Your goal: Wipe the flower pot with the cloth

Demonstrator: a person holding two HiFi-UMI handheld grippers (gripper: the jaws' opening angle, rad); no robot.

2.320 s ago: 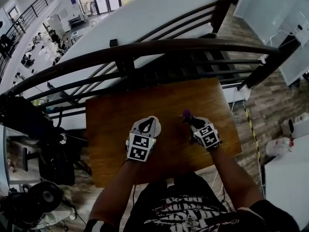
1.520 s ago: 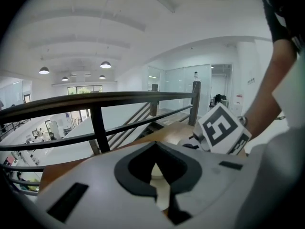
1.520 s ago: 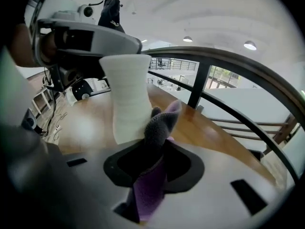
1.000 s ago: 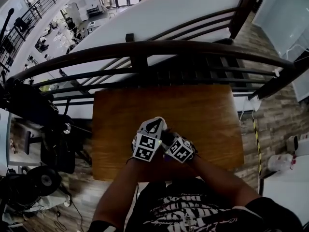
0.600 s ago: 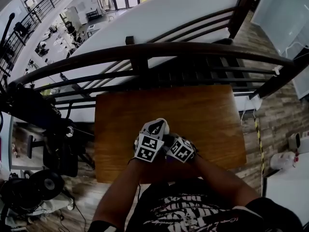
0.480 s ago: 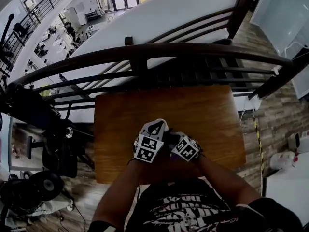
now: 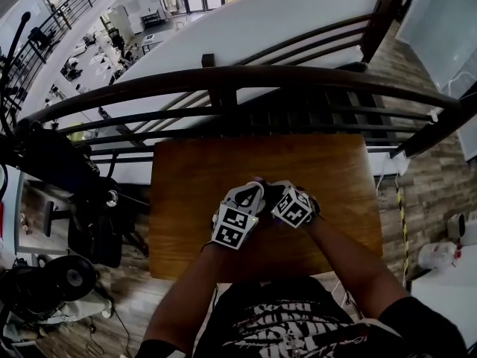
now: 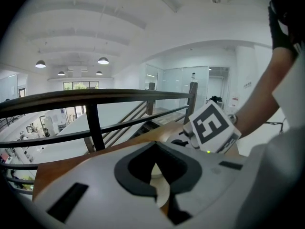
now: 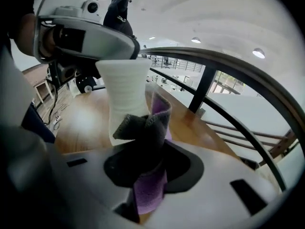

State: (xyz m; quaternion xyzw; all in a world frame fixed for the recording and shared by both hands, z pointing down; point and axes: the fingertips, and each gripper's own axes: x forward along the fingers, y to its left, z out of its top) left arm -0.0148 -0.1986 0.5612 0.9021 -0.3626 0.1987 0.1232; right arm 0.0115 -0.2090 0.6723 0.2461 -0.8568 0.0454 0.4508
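A white flower pot (image 9: 125, 95) stands upright on the wooden table (image 7: 328, 162). My left gripper (image 7: 247, 198) comes down on it from above and is shut on its rim; a bit of cream rim (image 8: 161, 189) shows between its jaws. My right gripper (image 7: 280, 194) sits close on the pot's right side, shut on a purple and dark grey cloth (image 9: 148, 128). The bunched cloth lies against the pot's lower wall. In the head view the pot is hidden under the two grippers.
A dark curved railing (image 7: 223, 77) with crossbars runs along the table's far edge, an open drop behind it. Bare tabletop lies left, right and beyond the grippers. The person's forearms (image 7: 339, 248) reach in over the table's near edge.
My right gripper brought the cloth in from the right to the pot, then slid round the pot's side, away from the person. My left gripper stayed on the pot.
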